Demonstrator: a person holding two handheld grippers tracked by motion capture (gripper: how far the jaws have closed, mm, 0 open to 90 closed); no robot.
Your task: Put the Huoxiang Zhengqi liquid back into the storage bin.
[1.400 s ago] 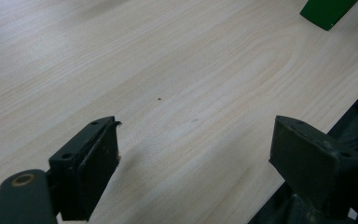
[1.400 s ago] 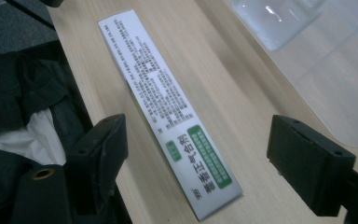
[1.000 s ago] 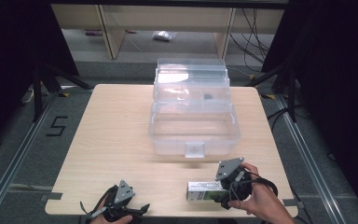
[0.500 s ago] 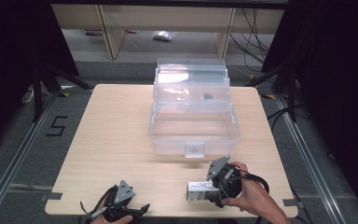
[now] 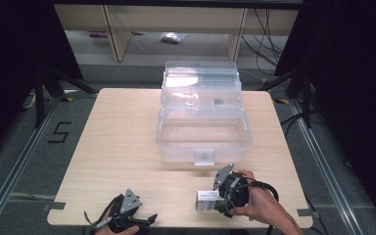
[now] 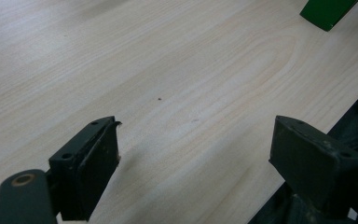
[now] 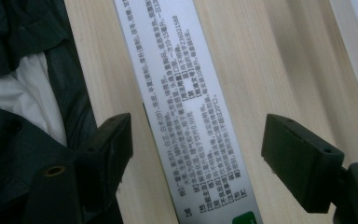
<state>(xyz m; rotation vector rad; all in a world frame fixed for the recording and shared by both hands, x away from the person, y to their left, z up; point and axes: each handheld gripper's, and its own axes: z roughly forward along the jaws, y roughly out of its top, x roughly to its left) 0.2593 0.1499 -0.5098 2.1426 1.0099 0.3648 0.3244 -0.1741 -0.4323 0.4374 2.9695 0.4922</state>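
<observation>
A small white carton (image 5: 208,199) with printed text and a green end lies near the table's front edge. In the right gripper view the carton (image 7: 186,98) runs up between the two spread jaws, its printed face up. My right gripper (image 5: 221,200) is open around it, tilted down over it from the right. My left gripper (image 5: 142,221) rests open at the front left edge; the left gripper view has bare wood between its jaws and the carton's green end (image 6: 326,11) far off at top right.
A clear plastic box (image 5: 203,132) with its lid raised stands mid-table, a latch at its front. The wooden table (image 5: 117,147) has free room on the left. Dark clothing (image 7: 23,116) lies just past the table's front edge.
My right gripper has swung left and down over the carton, and now straddles it. The left gripper has stayed in place.
</observation>
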